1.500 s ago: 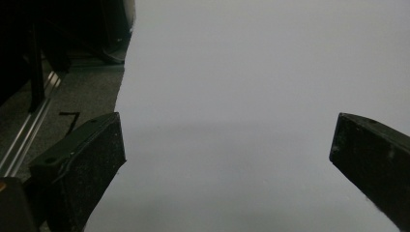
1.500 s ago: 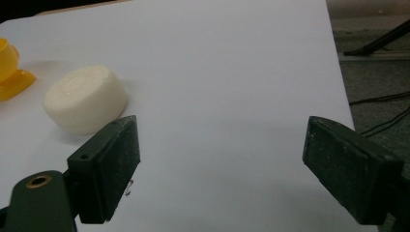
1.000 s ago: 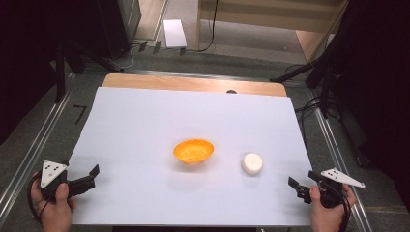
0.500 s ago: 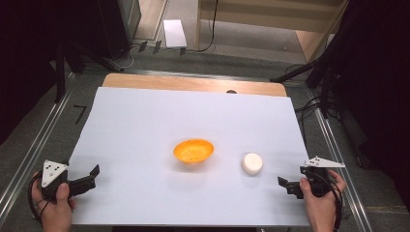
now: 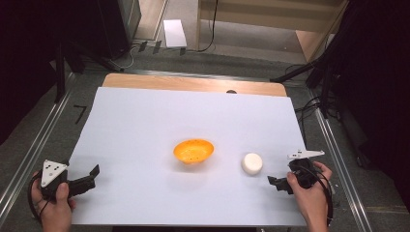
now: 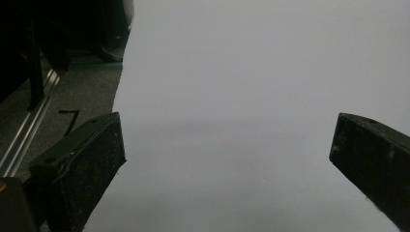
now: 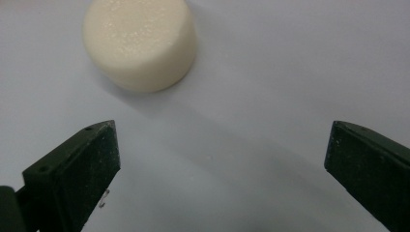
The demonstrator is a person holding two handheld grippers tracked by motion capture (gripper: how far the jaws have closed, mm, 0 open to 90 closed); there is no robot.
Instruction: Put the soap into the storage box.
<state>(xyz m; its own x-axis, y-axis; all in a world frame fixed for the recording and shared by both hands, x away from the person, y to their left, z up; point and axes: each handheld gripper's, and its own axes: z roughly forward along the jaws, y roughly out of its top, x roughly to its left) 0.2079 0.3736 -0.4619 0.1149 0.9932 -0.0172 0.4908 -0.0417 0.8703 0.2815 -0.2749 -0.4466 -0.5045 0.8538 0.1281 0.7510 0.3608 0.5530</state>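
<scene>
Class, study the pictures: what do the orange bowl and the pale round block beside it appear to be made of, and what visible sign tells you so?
Orange bowl: probably plastic, going by its uniform bright colour, thin rim and faint sheen; dark specks dot its inside.
Pale round block: possibly foam or a similar soft, matte material, since its cream surface looks finely pitted and grainy with no shine. Neither can be settled by look alone.

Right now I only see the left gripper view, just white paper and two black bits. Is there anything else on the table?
Observer: Yes, an orange bowl sits near the middle of the white sheet.
Operator: Anything beside it?
Observer: A small cream cylinder stands to its right, not touching it.
Operator: Where's the other tool?
Observer: The right tool is at the near right edge, jaws open, pointing toward the cylinder with a gap before it.
</scene>
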